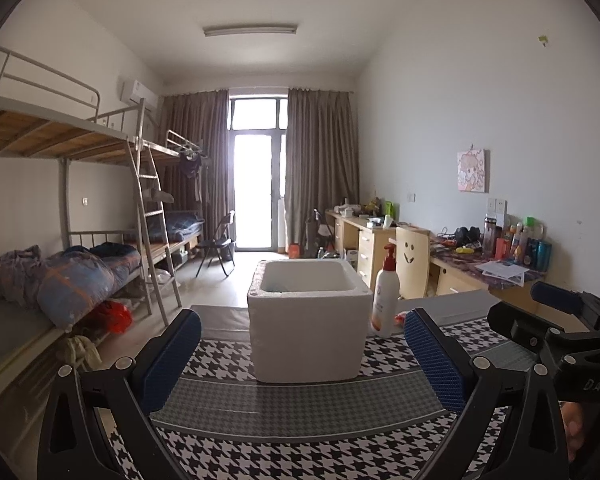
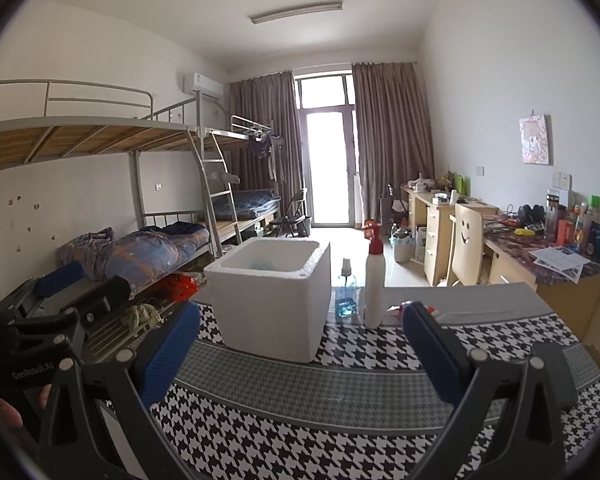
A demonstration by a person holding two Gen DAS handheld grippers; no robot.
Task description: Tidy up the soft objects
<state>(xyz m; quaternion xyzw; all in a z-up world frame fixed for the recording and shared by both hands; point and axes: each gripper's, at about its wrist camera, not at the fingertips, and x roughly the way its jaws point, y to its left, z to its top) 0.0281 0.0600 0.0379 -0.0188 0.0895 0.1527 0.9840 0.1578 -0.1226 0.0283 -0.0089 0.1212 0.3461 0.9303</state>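
A white foam box (image 1: 309,320) stands open-topped on the houndstooth-cloth table (image 1: 300,440), straight ahead of my left gripper (image 1: 302,360), which is open and empty with its blue pads wide apart. In the right wrist view the box (image 2: 272,300) is ahead and left of my right gripper (image 2: 302,352), also open and empty. Something pale blue (image 2: 265,265) shows low inside the box. A small red and white item (image 2: 400,309) lies on the table beyond the right pad; I cannot tell what it is.
A white pump bottle with a red top (image 1: 386,300) stands right of the box, also in the right wrist view (image 2: 374,284), beside a small clear blue bottle (image 2: 346,292). Bunk beds (image 1: 80,272) are at the left. Desks (image 1: 480,268) and a smiley-face chair (image 1: 410,264) are at the right.
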